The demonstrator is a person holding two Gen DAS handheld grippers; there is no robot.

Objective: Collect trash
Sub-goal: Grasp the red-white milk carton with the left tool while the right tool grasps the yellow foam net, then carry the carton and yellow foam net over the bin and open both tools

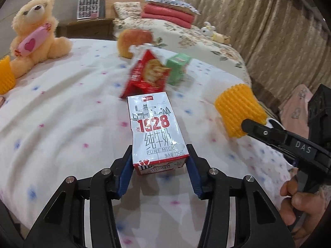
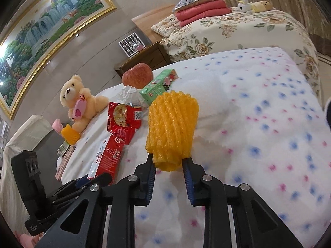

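Note:
My left gripper (image 1: 159,163) is shut on a white and red milk carton (image 1: 156,130), held above the spotted bed cover. My right gripper (image 2: 168,162) is shut on a yellow foam fruit net (image 2: 172,126); the net also shows in the left wrist view (image 1: 240,111), right of the carton. A red snack bag (image 1: 148,74) and a green carton (image 1: 178,68) lie further back on the bed. In the right wrist view the red snack bag (image 2: 124,119), the green carton (image 2: 158,85) and crumpled white paper (image 2: 129,93) lie left of the net.
A teddy bear (image 1: 35,33) sits at the back left beside a second yellow foam net (image 1: 6,76). An apple (image 1: 134,39) rests behind the snack bag. A second bed (image 1: 186,33) with folded blankets stands behind, curtains to the right, a nightstand (image 1: 86,28) between.

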